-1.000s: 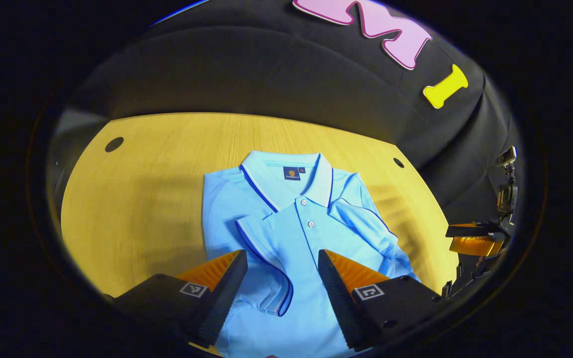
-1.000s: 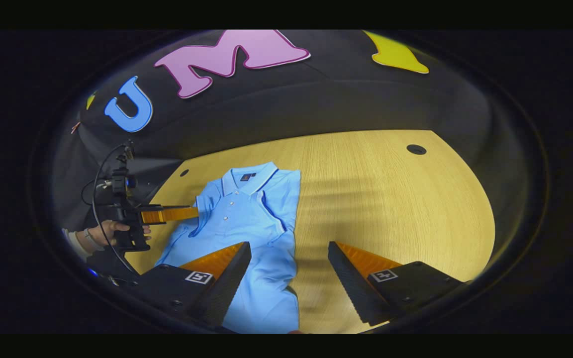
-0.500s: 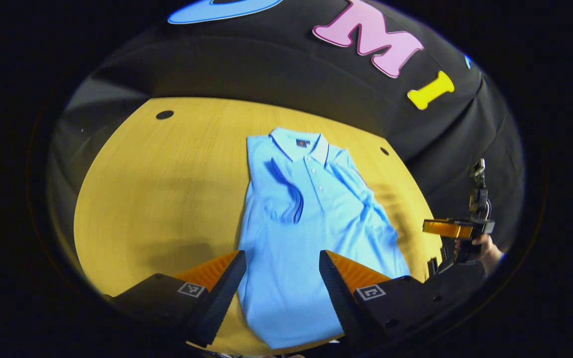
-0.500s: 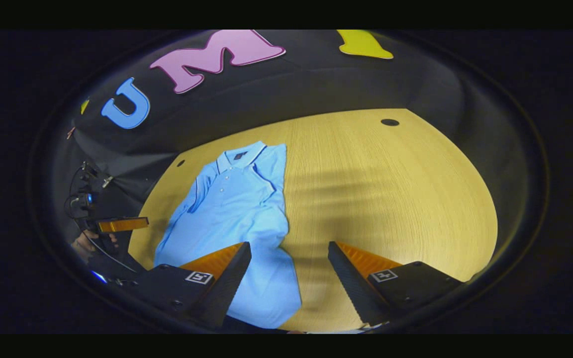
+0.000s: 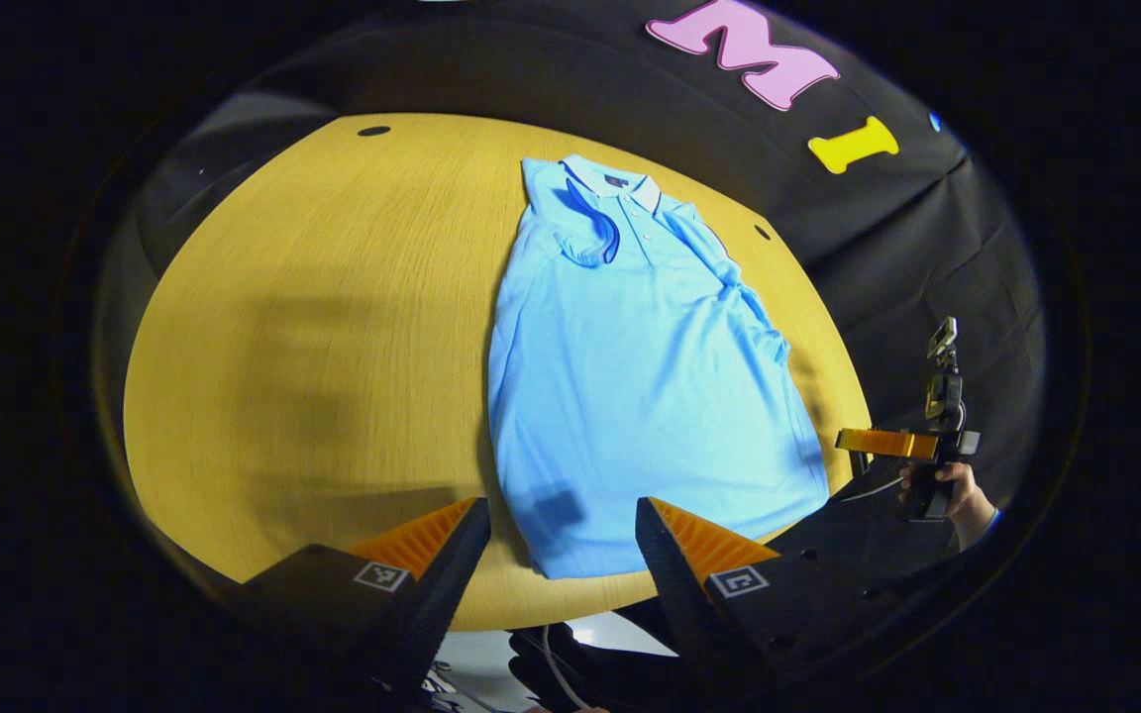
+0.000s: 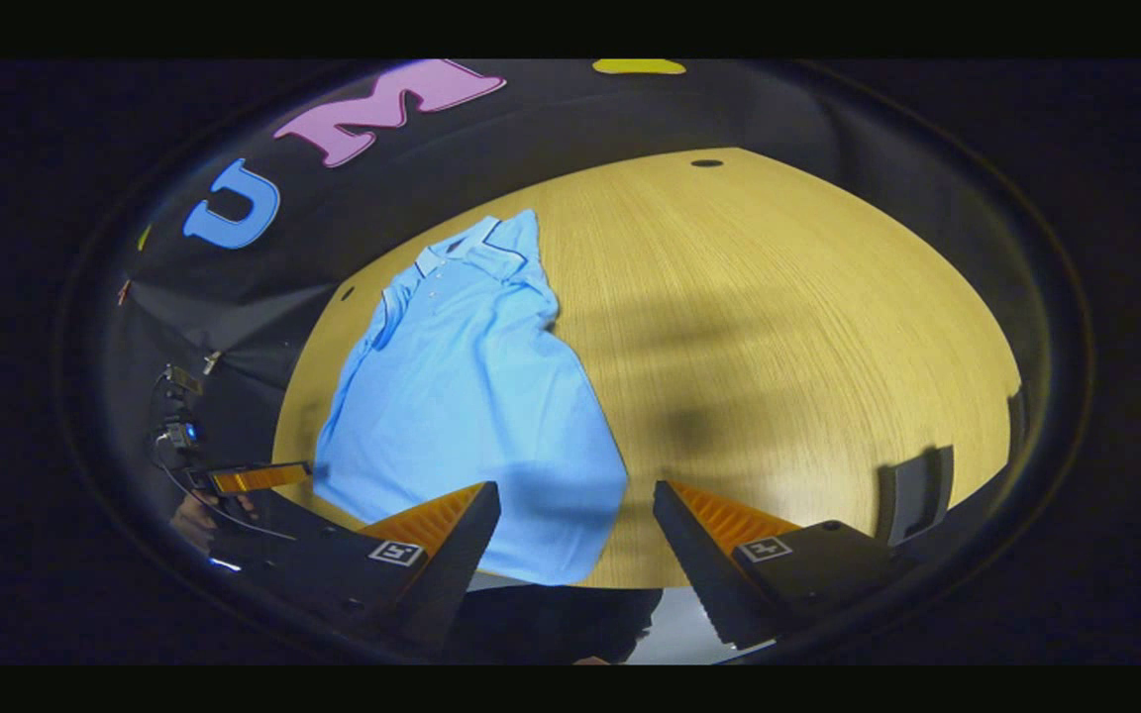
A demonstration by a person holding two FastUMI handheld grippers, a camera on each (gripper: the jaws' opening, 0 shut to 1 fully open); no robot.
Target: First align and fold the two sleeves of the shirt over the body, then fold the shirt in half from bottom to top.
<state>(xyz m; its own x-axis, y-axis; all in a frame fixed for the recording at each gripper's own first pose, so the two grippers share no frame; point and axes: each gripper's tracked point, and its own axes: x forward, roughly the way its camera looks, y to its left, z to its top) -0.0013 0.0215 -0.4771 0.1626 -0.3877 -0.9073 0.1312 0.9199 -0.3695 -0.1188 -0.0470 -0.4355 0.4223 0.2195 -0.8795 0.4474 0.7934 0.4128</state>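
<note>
Left gripper view: shirt (image 5: 630, 366) flat at frame centre on table (image 5: 313, 327), sleeves folded in. L gripper (image 5: 561, 555) bottom centre, jaws wide, empty. R gripper (image 6: 575, 540) likewise wide, empty.

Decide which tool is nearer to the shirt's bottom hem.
Roughly equal, perhaps the left. The left tool hangs open by the hem of the shirt; the right tool hangs open by the hem's other corner, neither touching.

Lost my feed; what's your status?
Both grippers open, above the near hem. Shirt flat, sleeves folded in, bottom fold not yet done. Nothing blocking.
</note>
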